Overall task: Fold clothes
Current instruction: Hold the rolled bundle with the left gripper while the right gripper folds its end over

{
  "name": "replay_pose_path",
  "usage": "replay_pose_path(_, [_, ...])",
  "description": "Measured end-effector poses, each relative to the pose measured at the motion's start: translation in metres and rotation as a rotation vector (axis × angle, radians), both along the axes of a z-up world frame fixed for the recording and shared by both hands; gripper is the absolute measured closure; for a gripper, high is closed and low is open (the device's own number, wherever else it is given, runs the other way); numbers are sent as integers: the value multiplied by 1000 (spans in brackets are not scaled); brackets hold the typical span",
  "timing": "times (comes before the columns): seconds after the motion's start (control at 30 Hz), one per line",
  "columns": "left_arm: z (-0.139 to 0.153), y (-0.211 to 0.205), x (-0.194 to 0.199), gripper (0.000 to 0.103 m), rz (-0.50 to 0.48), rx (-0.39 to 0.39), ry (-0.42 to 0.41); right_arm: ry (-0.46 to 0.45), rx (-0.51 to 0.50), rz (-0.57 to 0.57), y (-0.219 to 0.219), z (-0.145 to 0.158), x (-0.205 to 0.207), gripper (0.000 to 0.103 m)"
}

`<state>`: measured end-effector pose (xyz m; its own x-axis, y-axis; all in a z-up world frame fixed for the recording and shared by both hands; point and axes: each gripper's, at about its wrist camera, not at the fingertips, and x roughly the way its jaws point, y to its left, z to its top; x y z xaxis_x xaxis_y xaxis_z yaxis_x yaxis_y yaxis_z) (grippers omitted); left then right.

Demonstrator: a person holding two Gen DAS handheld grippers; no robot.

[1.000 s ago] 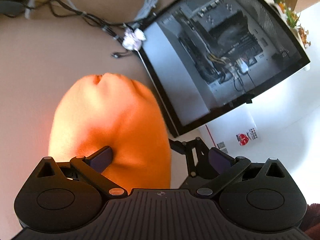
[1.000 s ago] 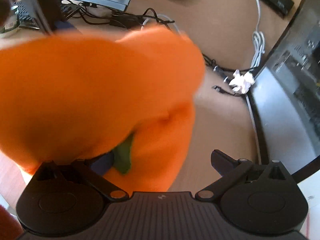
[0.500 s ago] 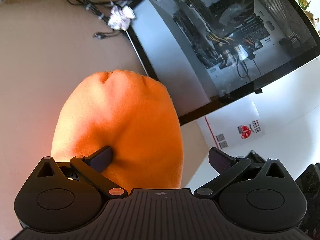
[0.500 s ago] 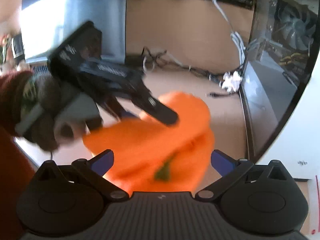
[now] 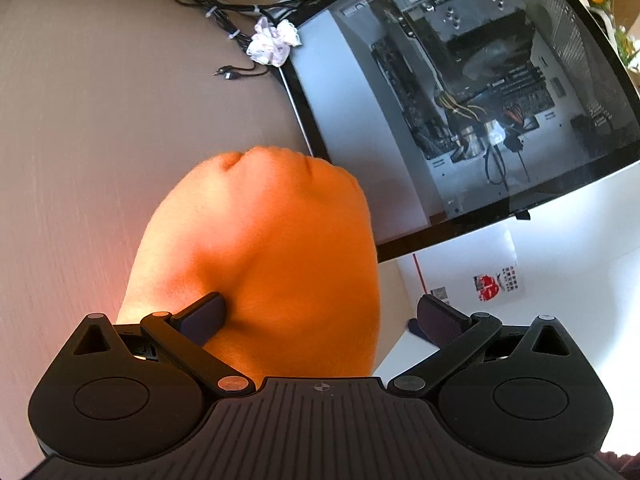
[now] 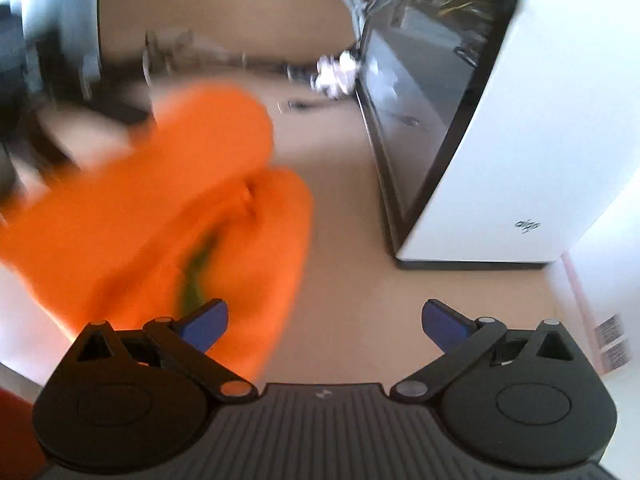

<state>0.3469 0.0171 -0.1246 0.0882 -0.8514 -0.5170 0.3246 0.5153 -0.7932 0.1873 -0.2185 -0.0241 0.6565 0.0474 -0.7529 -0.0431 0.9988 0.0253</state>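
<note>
an orange fleece garment (image 5: 272, 248) lies bunched in a rounded heap on a tan desk (image 5: 100, 128), near the glass side of an open computer case (image 5: 460, 92) that stands along the desk's right edge.

the left gripper (image 5: 320, 318) has its jaws spread wide; one finger presses against the cloth, the other hangs clear of it, so nothing is pinched. the right gripper (image 6: 324, 320) is spread wide too and holds nothing.

the cloth looks soft, thick and light. it should drape and slump rather than keep a crease, so a hem or corner seems a better hold than the puffy middle.

the left view is sharp and shows a smooth dome with a small pucker at its far end, plus cables (image 5: 208, 0) at the desk's back edge. the right view is blurred, but shows doubled layers with a green strip (image 6: 196, 276) in the gap.
</note>
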Motion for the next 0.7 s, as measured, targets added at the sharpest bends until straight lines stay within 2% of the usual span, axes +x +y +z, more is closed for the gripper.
replay_pose_path(0.17, [3,12,2,0,26,12,10,28,-110,69,36,-28,24,0])
replay_pose_path(0.27, [12,29,10,0,65,83,-45,45,-176,111,58,-44,39,0])
replay_pose_path(0.4, [23,60,26,0,166,157,-82,-43,-174,193,106,-52,75,0])
replay_pose_path(0.53, [23,78,23,0,274,100,-60,-120,-143,230,133,-60,98,0])
replay_pose_path(0.7, [18,72,8,0,327,79,-121,-187,-135,233,144,-67,98,0])
